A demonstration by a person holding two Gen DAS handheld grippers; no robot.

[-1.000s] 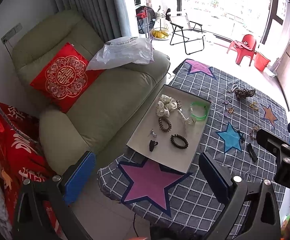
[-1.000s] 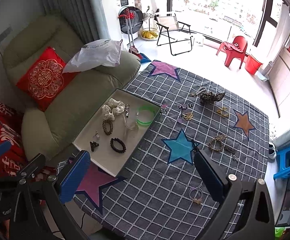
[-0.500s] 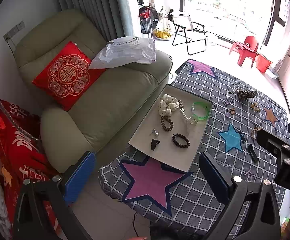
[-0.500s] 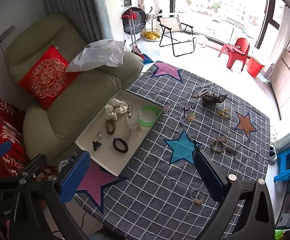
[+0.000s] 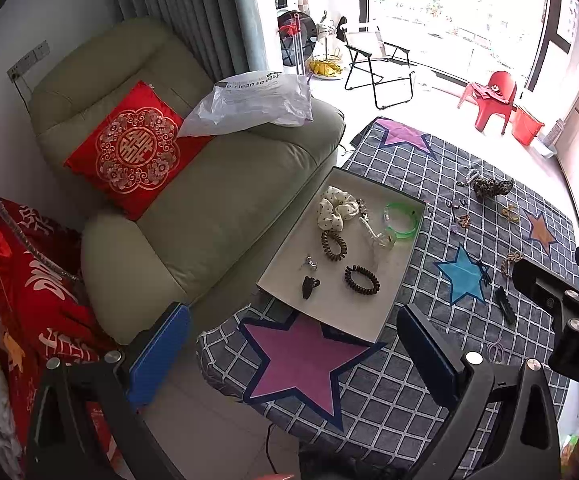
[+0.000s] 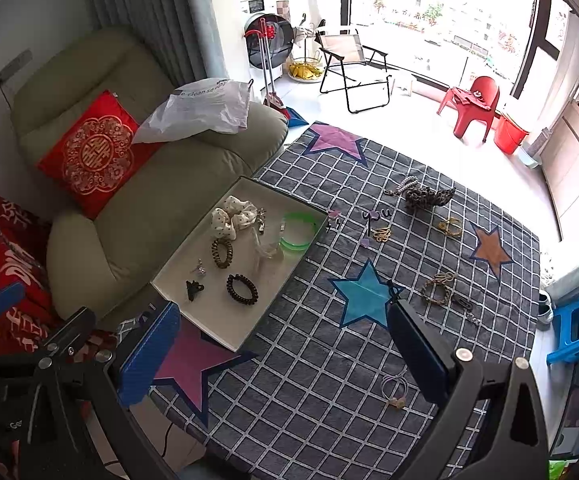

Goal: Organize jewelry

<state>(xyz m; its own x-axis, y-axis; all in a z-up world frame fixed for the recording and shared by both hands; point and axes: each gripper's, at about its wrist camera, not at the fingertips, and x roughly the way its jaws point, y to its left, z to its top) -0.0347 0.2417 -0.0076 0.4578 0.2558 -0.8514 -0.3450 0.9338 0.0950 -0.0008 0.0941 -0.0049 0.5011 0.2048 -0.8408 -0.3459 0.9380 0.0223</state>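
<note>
Grippers high above table, both empty — jaws wide apart.
Left gripper [image 5: 293, 354] and right gripper [image 6: 285, 354] hover over checked tablecloth [image 6: 369, 360]. White tray [image 6: 209, 316] near armchair [image 5: 217, 208] holds scrunchie [image 6: 231, 220], green bangle [image 6: 298, 232], two coil hair ties, black clip — loose jewelry like gold bracelet [image 6: 437, 292], lilac hair tie [image 6: 394, 388] lies scattered on cloth, well apart from tray.

Home living rm: green recliner [image 6: 141, 184] w/ red cushion [image 6: 89, 156], curtains [image 6: 145, 12], folding chair [image 6: 353, 64] by big window [image 6: 441, 12]; prob. a washer [image 6: 265, 32] at back.
</note>
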